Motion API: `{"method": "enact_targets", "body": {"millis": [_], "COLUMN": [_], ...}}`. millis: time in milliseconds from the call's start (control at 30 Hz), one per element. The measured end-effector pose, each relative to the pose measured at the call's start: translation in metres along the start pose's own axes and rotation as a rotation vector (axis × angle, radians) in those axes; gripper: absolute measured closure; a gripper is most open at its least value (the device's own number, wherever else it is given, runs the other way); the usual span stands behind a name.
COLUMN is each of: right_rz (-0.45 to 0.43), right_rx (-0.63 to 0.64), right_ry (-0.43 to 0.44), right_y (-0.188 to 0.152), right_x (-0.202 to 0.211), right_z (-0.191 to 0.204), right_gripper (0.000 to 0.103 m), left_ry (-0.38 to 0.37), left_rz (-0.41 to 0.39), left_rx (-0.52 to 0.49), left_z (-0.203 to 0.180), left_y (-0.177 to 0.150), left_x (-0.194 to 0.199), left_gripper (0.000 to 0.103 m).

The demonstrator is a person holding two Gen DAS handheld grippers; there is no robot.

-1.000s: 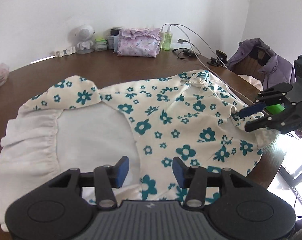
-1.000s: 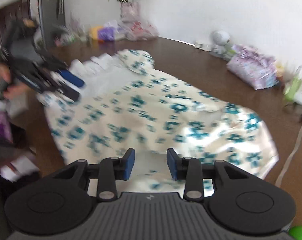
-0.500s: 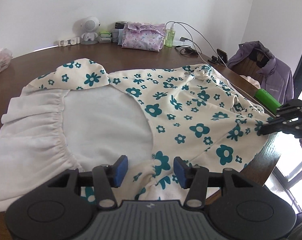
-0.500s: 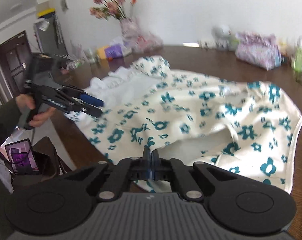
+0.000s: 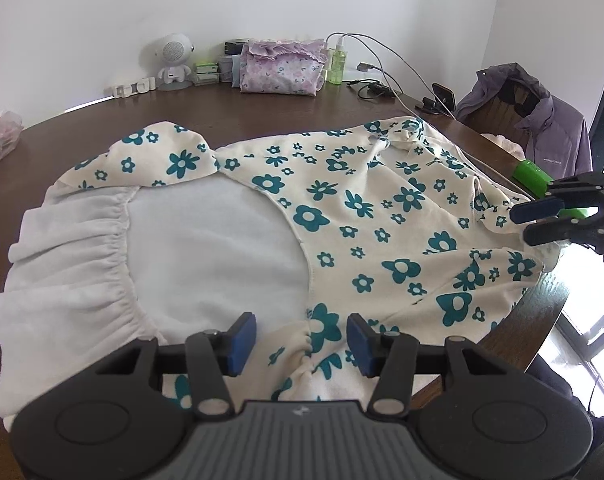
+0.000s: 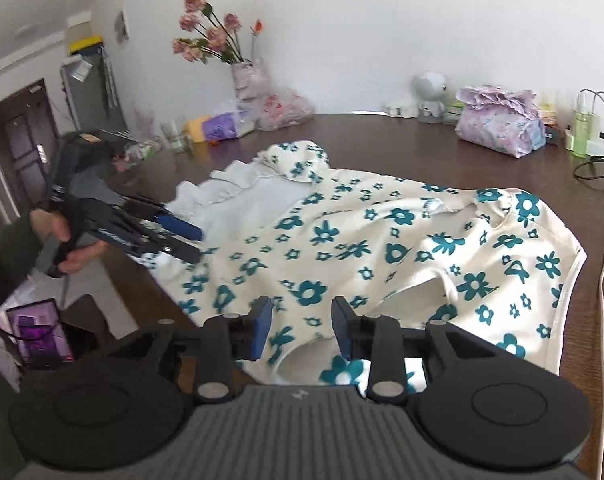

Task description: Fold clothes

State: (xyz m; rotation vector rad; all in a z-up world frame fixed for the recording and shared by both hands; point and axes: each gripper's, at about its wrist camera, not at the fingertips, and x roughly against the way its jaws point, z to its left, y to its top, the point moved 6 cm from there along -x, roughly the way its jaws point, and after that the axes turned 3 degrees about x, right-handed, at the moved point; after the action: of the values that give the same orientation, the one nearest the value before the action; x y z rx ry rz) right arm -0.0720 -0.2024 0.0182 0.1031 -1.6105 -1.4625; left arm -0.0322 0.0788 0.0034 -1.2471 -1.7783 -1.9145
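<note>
A cream garment with teal flowers (image 5: 382, 216) (image 6: 382, 240) lies spread over the dark round table (image 5: 262, 116), with a white ruffled part (image 5: 102, 256) on its left side. My left gripper (image 5: 300, 340) is open at the near hem, its blue pads on either side of a bunched fold. My right gripper (image 6: 300, 326) is open too, over the edge by the sleeve opening, with cloth lying between the pads. In the left wrist view the right gripper (image 5: 542, 220) shows at the garment's right edge; the right wrist view shows the left gripper (image 6: 182, 240) held by a hand.
Along the far table edge stand a white robot-shaped speaker (image 5: 172, 60), a purple floral pouch (image 5: 282, 66), a green bottle (image 5: 337, 62) and cables (image 5: 390, 76). A vase of flowers (image 6: 242, 76) and bags stand on the left side. A chair with a purple jacket (image 5: 542, 120) stands right.
My right gripper, shut half a second ago, has opened at the sleeve edge. The garment now lies flatter on the table. The left gripper stays open at the near hem.
</note>
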Motion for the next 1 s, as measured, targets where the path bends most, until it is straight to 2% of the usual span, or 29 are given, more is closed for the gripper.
{"method": "enact_targets", "body": {"millis": [133,200,233,300,400,467,500,533,633,700,767,833,900,1000], "right_rz": [0.092,0.097,0.075,0.013,-0.004,0.017,0.027,0.025,0.030,0.023,0.008,-0.019,0.000,0.029], "right_rx": [0.088,0.095,0.086,0.054,0.069,0.077,0.071,0.055,0.011,-0.014,-0.031,0.006,-0.013,-0.042], "right_ry": [-0.008,-0.004,-0.021,-0.089,-0.232,-0.275,-0.287,-0.287,-0.262,-0.239,-0.220,-0.249,-0.296,-0.366], "right_y": [-0.012,-0.013,-0.010,-0.003,-0.006,-0.014,-0.019,-0.023,-0.031,-0.030,-0.027,-0.027,-0.034,-0.045], "right_x": [-0.026,-0.023,-0.015,0.005,0.018,0.015,0.012,0.009,0.002,0.006,0.015,0.033,0.042,0.055], "right_z": [0.011,0.011,0.008,-0.002,-0.011,-0.015,-0.017,-0.018,-0.023,-0.027,-0.032,-0.037,-0.050,-0.071], "right_gripper": [0.075,0.074,0.069,0.062,0.062,0.070,0.085,0.093,0.093,0.091,0.085,0.064,0.061,0.062], "left_ry": [-0.010,-0.037,-0.048,-0.079,-0.145,-0.190,-0.212,-0.230,-0.249,-0.276,-0.303,-0.302,-0.302,-0.345], "left_rz": [-0.068,-0.108,-0.122,-0.121,-0.103,-0.088,-0.085,-0.088,-0.089,-0.099,-0.103,-0.060,-0.023,-0.030], "left_rx": [-0.003,0.011,0.023,0.028,-0.017,-0.053,-0.078,-0.100,-0.111,-0.110,-0.109,-0.090,-0.088,-0.119], "left_z": [-0.012,-0.025,-0.034,-0.052,-0.083,-0.101,-0.110,-0.118,-0.135,-0.144,-0.151,-0.158,-0.167,-0.185], "left_y": [0.016,0.028,0.036,0.043,0.050,0.052,0.051,0.051,0.049,0.048,0.047,0.046,0.045,0.043], "left_x": [0.010,0.011,0.008,-0.001,-0.015,-0.021,-0.023,-0.024,-0.029,-0.029,-0.030,-0.038,-0.045,-0.048], "left_gripper": [0.054,0.054,0.054,0.054,0.054,0.054,0.054,0.054,0.054,0.054,0.053,0.052,0.052,0.052]}}
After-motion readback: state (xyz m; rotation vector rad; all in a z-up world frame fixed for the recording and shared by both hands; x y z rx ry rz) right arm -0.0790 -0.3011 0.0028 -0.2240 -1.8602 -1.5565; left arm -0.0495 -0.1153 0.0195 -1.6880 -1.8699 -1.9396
